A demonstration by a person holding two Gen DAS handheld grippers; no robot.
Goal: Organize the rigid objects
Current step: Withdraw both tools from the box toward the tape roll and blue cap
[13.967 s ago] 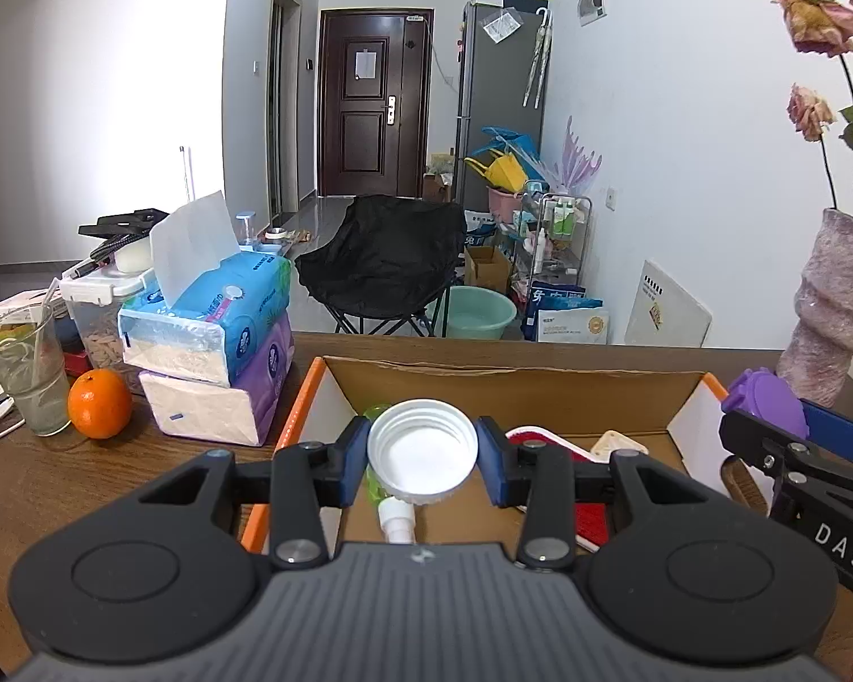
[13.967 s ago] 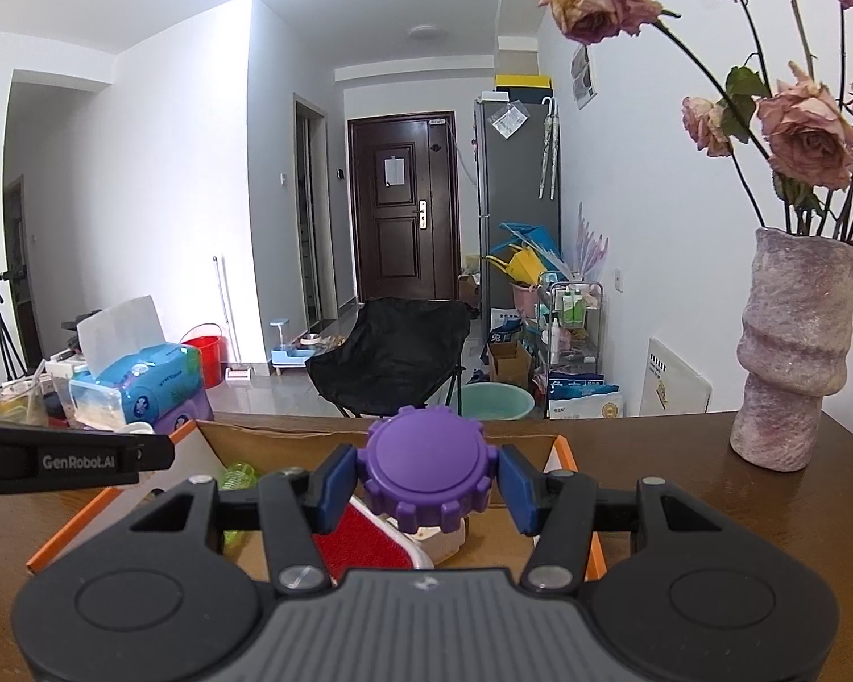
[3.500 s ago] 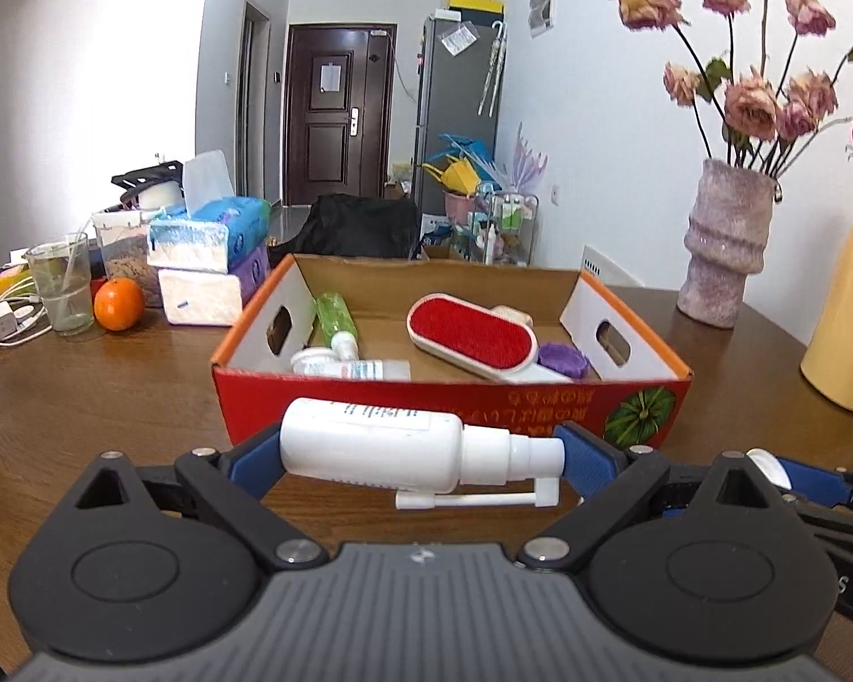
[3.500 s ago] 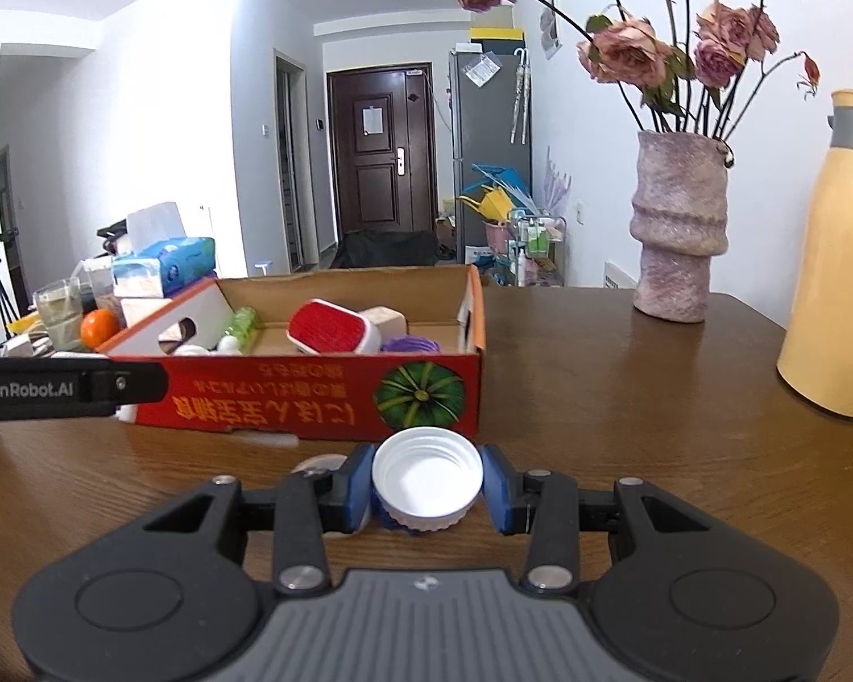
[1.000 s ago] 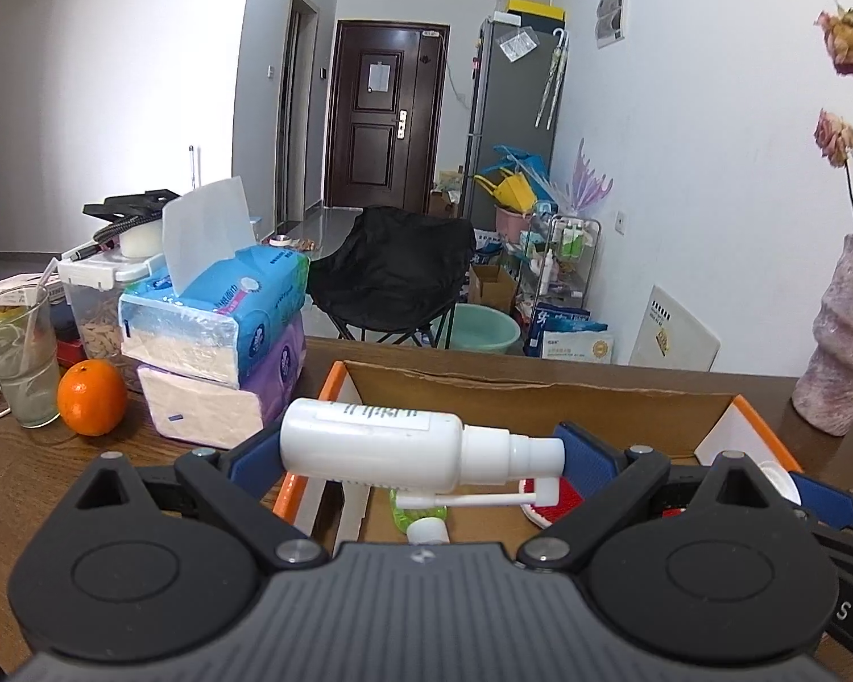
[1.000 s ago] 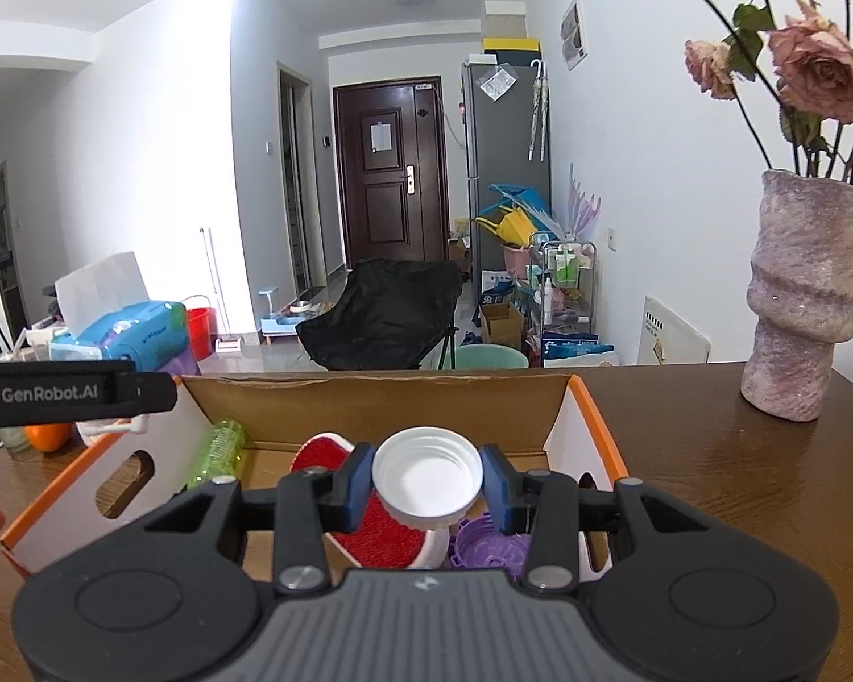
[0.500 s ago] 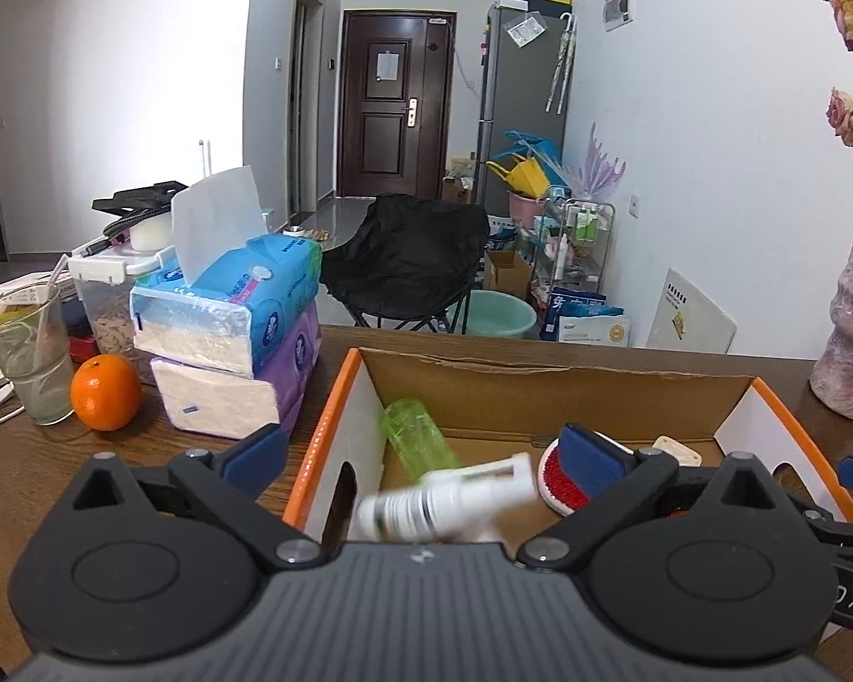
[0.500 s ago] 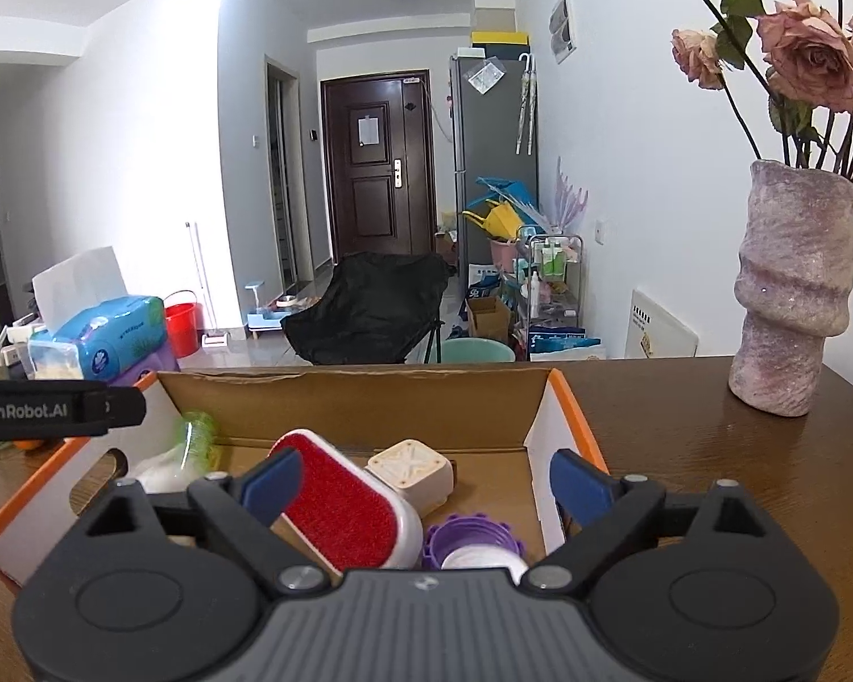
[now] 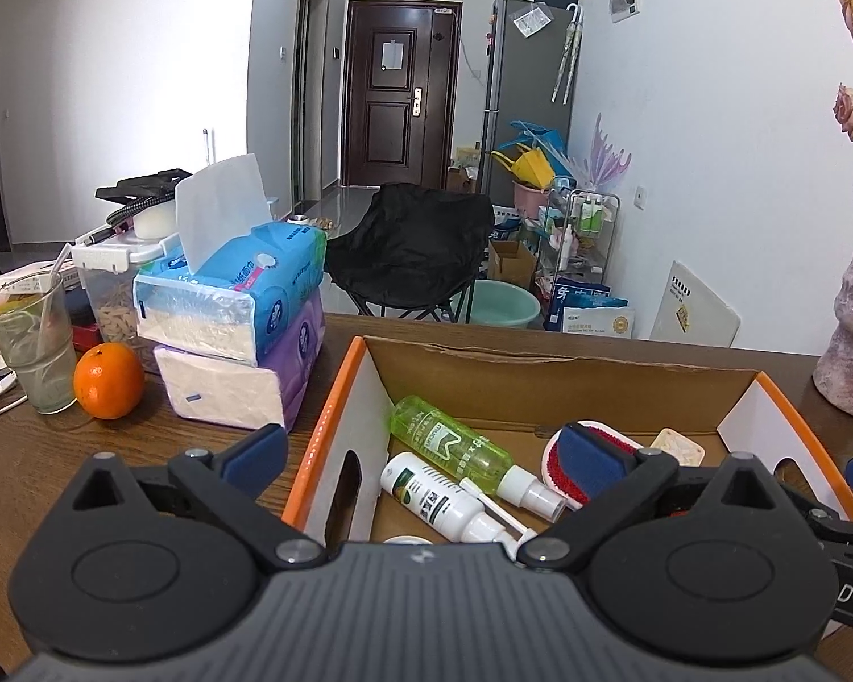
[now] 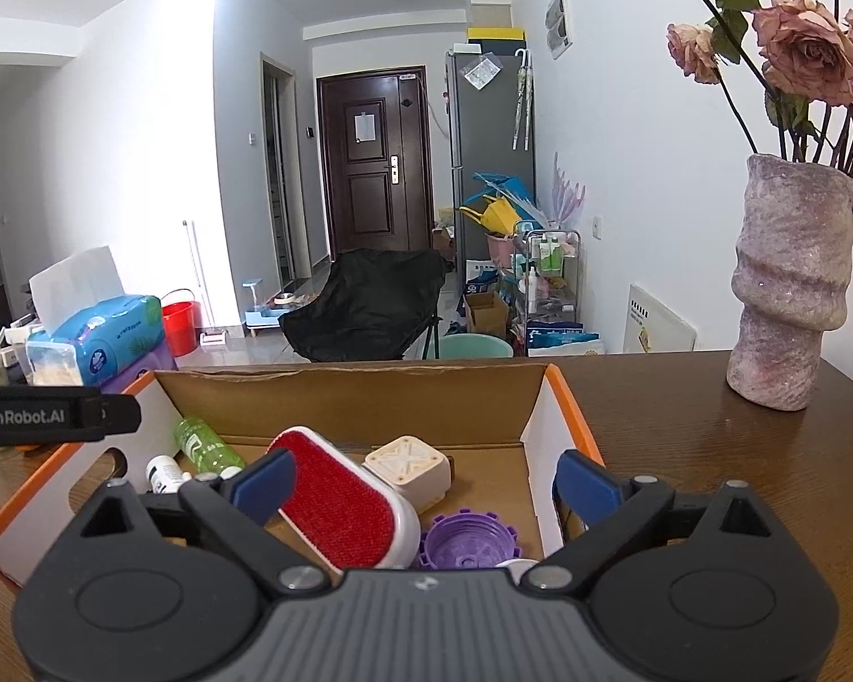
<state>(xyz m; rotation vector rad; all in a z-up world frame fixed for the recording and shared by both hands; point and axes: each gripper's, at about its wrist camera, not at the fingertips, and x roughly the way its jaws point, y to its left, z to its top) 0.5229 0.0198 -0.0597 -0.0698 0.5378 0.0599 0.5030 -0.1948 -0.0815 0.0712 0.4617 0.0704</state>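
The cardboard box on the table now holds the white spray bottle, green bottle, red brush, purple lid and a white cap peeking out low. The right gripper has just been opening, with nothing between its jaws. The left gripper is spread wide and empty too, so the tidying looks nearly done, though I cannot see if more things wait outside.

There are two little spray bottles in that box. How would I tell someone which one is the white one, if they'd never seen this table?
Find the orange-edged cardboard box on the wooden table, right of the stacked tissue packs. At its left end two spray bottles lie side by side. The white spray bottle is the nearer one, opaque with a green label, while the green spray bottle behind it is see-through.
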